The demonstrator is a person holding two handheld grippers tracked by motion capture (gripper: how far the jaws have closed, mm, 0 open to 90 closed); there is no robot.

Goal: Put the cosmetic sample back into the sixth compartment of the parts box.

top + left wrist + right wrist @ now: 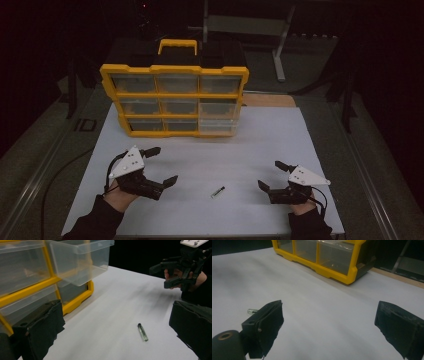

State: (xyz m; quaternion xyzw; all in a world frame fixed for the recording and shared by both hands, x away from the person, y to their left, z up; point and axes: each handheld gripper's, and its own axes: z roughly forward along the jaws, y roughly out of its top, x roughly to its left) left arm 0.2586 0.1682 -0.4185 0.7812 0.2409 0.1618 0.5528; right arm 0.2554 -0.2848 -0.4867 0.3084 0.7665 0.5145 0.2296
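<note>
On the white counter (200, 165), between the two tongs, a small glass vial (217, 192) with a dark cap is seen lying on its side, untouched. Behind it, at the far edge of the white surface, a yellow drawer organizer (175, 97) with clear drawers is stood upright; one clear drawer (82, 260) at its right side is pulled out and appears empty in the left gripper view.

The work is judged to be at its start: a drawer has been opened, apparently to receive the vial, but the vial has not yet been picked up, and carrying it to the drawer, dropping it in and shutting the drawer are all left to do.

The left tongs (161, 165) are held wide open with nothing between the jaws, and the right tongs (270, 175) are likewise spread wide and empty. In the high view the vial is found roughly midway between them, a little nearer the person's edge of the counter than the tips of either, and apart from both. In the left gripper view the vial (142, 332) lies ahead between the two jaws, toward the right one, with the right tongs (165, 275) seen farther off. In the right gripper view only the tip of the vial (251, 311) is seen, just beyond the left jaw, outside the gap.
</note>
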